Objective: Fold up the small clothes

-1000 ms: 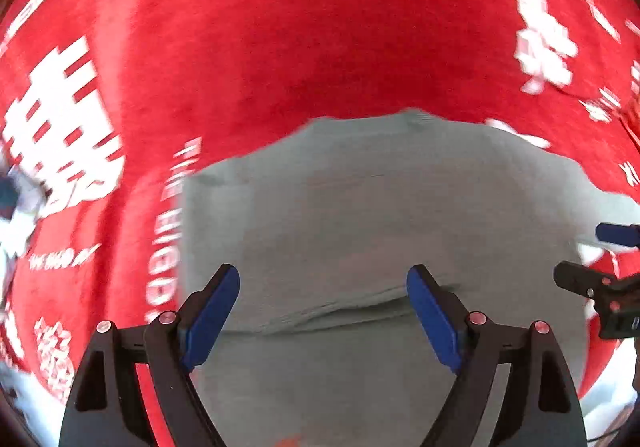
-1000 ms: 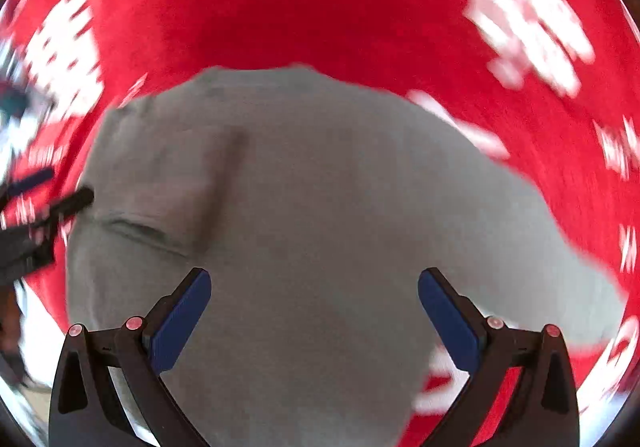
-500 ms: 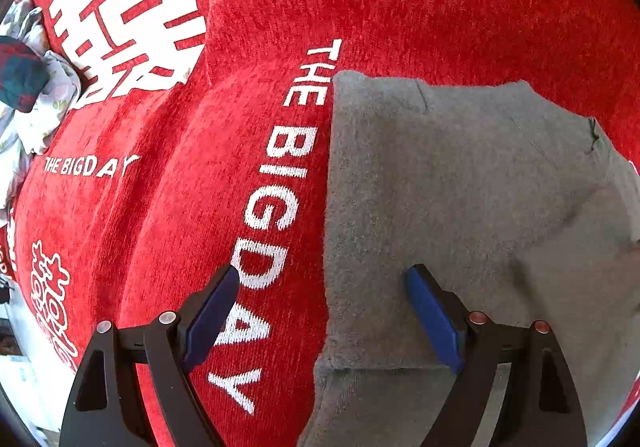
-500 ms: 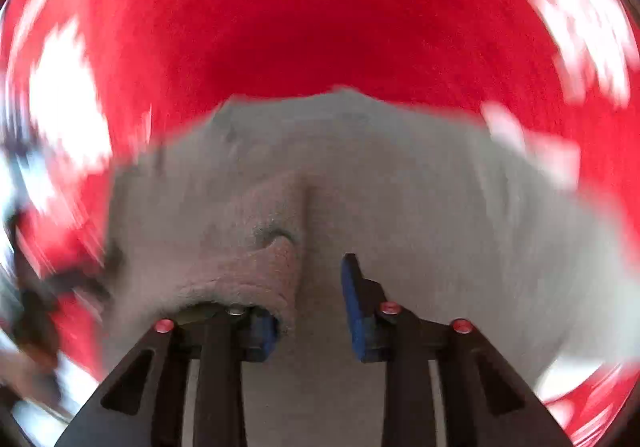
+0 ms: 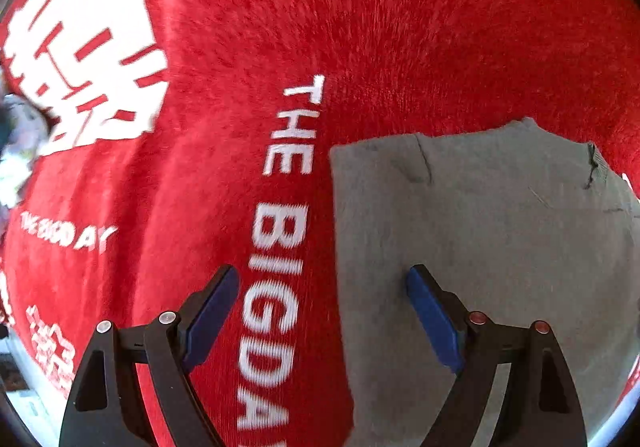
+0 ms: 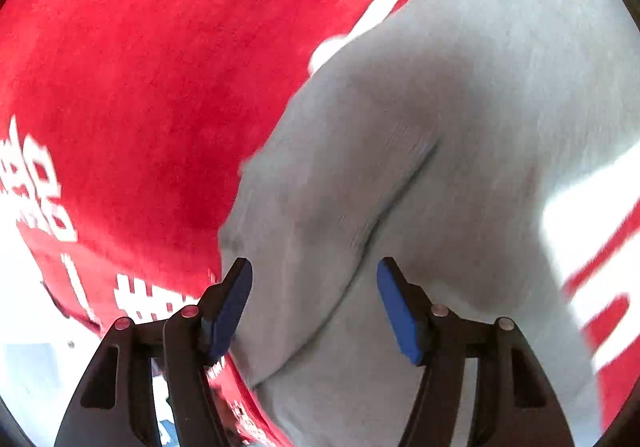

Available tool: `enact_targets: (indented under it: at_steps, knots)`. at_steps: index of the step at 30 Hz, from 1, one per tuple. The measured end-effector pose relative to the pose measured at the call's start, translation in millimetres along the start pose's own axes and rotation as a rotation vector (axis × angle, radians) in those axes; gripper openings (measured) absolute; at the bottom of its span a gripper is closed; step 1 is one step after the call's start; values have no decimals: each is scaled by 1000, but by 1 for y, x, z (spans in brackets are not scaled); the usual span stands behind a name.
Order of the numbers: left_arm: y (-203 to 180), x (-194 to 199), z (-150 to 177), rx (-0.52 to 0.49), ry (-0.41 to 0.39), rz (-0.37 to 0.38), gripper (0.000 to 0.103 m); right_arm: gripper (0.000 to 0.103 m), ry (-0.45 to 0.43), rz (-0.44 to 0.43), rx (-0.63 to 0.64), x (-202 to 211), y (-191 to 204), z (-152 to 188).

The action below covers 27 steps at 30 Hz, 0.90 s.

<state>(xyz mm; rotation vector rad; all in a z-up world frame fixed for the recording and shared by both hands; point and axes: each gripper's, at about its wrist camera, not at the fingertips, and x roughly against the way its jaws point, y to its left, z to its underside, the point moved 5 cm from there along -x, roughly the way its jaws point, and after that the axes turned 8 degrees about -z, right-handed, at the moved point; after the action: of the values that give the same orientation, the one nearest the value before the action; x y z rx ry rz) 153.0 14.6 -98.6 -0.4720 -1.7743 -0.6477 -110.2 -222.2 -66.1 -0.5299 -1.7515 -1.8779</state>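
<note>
At the near edge of the left wrist view the left gripper [image 5: 322, 289] is seen with its fingers spread wide and nothing held, straddling the straight left edge of the grey garment [image 5: 480, 247], so that one blue pad stands over the red cloth [image 5: 400, 27] and the other over grey fabric. In the right wrist view the right gripper [image 6: 314, 287] is seen with its fingers partly apart; its jaws have just been opening, and a raised fold of the garment lies between the pads, though no pad is seen pressing on it, so the fold is judged to be free. The garment is spread on the red cloth, to the right of the white lettering [image 5: 280, 231] printed there, and it is well apart from the small heap of other clothes [image 5: 16, 151] glimpsed at the far left rim. The risk from here is judged to be a poor pinch: if the left fingers are closed as they stand, red cloth could be gathered together with the grey edge, and the whole covering would be dragged; a loose fold by the right gripper could also slump and spoil the crease. The long axis of the garment cannot be told for certain, since its near end is cut off; its straight edge runs away from the left gripper, with a notched far edge pointing away
</note>
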Motion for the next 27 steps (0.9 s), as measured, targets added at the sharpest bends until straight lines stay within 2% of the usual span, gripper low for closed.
enact_targets:
  at_steps: [5, 6, 8, 10, 11, 12, 13, 14, 17, 20, 24, 26, 27]
  knots:
    - [9, -10, -13, -60, 34, 107, 87, 69, 179, -44, -30, -84, 25, 95]
    - [10, -13, -15, -63, 55, 139, 87, 69, 201, -53, -33, -106, 31, 112]
    - [12, -19, -20, -73, 84, 183, 86, 69, 196, -48, -24, -132, 39, 121]
    - [10, -20, -23, -94, 83, 228, 66, 68, 149, -48, -38, -142, 44, 119]
    - [8, -20, -24, -106, 80, 256, 47, 66, 136, -51, -50, -143, 44, 114]
    - [6, -17, -26, -117, 70, 282, 14, 48, 126, -54, -68, -147, 44, 112]
    - [4, -15, -28, -125, 77, 326, 9, 14, 136, -58, -84, -152, 45, 111]
    - [5, -11, -31, -126, 73, 336, 9, 7, 142, -65, -93, -155, 43, 110]
    - [13, 0, -34, -167, 45, 377, 9, 7, 144, -110, -84, -160, 55, 121]
    - [25, 3, -32, -225, 32, 377, 9, 7, 176, -133, -109, -175, 58, 149]
    - [29, -16, -26, -285, 48, 348, 9, 7, 197, -57, -98, -194, 48, 171]
    - [26, -18, -25, -294, 37, 357, 9, 14, 212, -19, -66, -187, 48, 170]
    - [27, -17, -26, -295, 39, 356, 9, 25, 236, 29, -20, -177, 49, 167]
